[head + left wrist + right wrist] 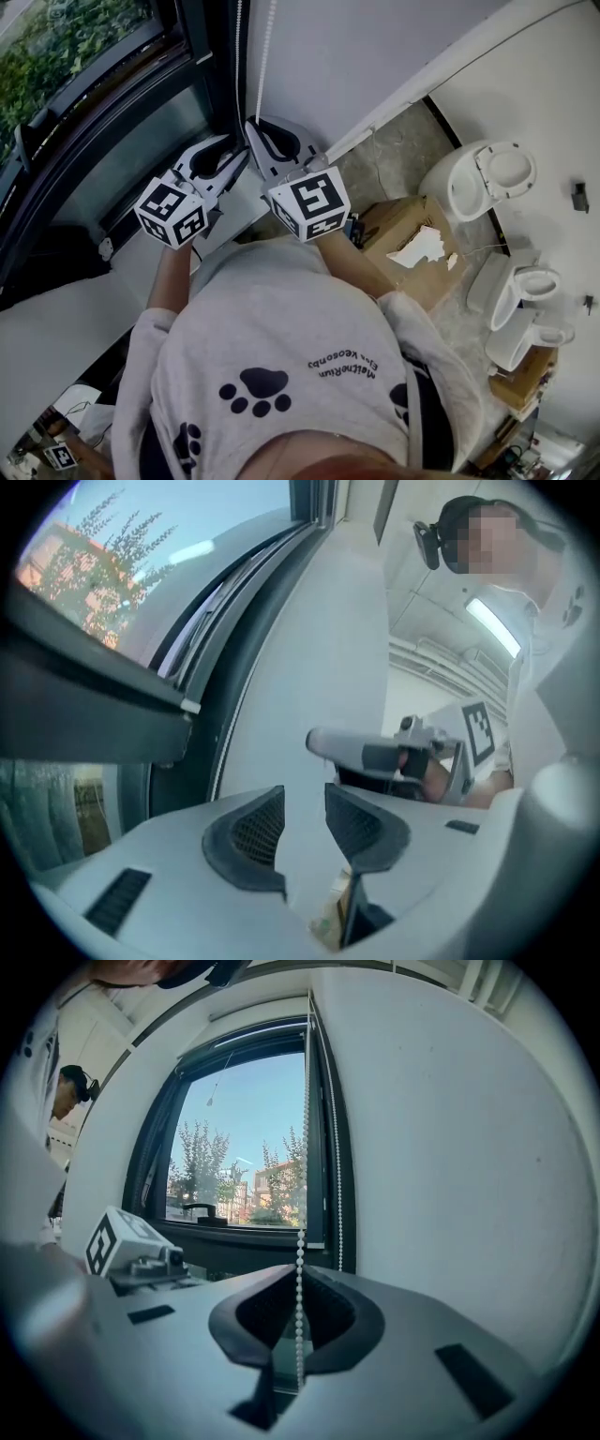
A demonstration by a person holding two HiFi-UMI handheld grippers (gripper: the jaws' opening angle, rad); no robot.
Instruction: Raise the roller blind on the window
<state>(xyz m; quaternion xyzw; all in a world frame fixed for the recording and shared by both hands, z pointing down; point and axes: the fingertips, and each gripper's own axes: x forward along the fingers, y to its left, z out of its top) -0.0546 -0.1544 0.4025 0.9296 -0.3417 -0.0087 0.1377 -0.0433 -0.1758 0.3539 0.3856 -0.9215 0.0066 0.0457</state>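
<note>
Clamping right gripper (299, 1283) tight on bead chain (300, 1232) (pinching one strand between the pad tips, leaving the second strand hanging free just beside). Holding left gripper (305, 808) alongside, spreading its jaws well apart, gripping nothing, facing bare wall (319, 649). Finding the chain hanging down the right edge of window (244, 1138), next to the white wall.

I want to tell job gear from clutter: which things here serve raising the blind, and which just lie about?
In use: bead chain; window; right gripper, shut on the bead chain; left gripper, open.
Lying about: cardboard box; toilets on the floor.
</note>
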